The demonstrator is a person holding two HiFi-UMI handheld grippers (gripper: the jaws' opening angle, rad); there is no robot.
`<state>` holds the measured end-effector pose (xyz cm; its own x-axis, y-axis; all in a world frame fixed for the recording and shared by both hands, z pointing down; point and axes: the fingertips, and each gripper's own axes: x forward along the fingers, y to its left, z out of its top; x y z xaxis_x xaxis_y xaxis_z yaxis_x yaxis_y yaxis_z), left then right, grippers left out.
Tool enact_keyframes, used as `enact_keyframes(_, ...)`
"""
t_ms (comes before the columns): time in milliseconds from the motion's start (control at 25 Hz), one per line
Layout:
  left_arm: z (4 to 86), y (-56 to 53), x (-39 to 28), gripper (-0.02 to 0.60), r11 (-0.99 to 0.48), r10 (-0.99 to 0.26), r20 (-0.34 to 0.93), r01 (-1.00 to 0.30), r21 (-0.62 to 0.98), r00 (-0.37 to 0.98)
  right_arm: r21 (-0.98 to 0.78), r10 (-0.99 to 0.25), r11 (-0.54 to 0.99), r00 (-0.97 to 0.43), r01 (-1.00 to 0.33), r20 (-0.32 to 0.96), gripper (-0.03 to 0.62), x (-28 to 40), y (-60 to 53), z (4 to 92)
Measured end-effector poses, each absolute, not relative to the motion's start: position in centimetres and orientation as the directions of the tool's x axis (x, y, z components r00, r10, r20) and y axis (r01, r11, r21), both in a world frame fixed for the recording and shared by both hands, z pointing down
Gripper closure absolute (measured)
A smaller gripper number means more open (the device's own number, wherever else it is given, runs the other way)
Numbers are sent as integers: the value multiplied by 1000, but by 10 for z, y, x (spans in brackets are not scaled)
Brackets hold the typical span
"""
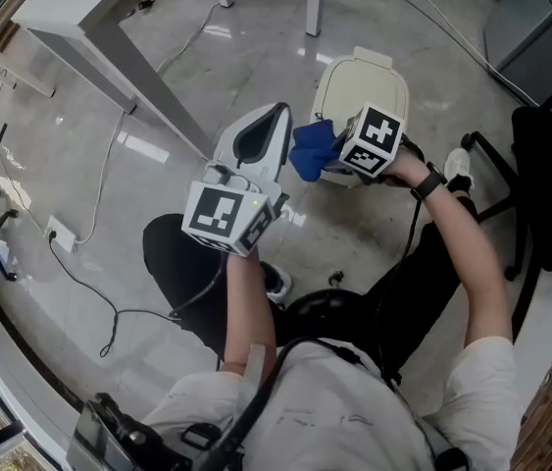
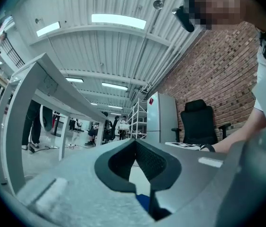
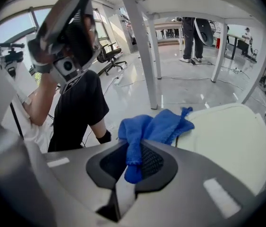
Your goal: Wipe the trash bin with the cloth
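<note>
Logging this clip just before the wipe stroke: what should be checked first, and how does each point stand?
1. Cloth clamped in right gripper: ok, jaws shut on it.
2. Cloth reaching trash bin: looks ok, its free end lies at the top's edge.
3. Bin top down: ok.
4. Left gripper free: ok, jaws together, nothing between.
5. Bin steadied: not ok, the left gripper is apart from it.
6. Cable away from the bin: ok.
</note>
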<state>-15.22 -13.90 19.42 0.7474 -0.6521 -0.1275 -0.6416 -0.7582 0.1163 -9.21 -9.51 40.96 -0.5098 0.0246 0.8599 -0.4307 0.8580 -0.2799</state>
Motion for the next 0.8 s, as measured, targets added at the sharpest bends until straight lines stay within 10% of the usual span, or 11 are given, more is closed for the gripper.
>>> enact_keyframes(360, 203, -144, -118, 583, -782, -623, -91, -616, 99, 776, -366, -57, 741, -596, -563, 801, 556, 17, -53, 402)
enact_keyframes(800, 229, -164, -79, 583, -819, -571, -47, -565, 96, 819, -413, -453, 325, -524, -851, 722, 556, 185, -161, 401)
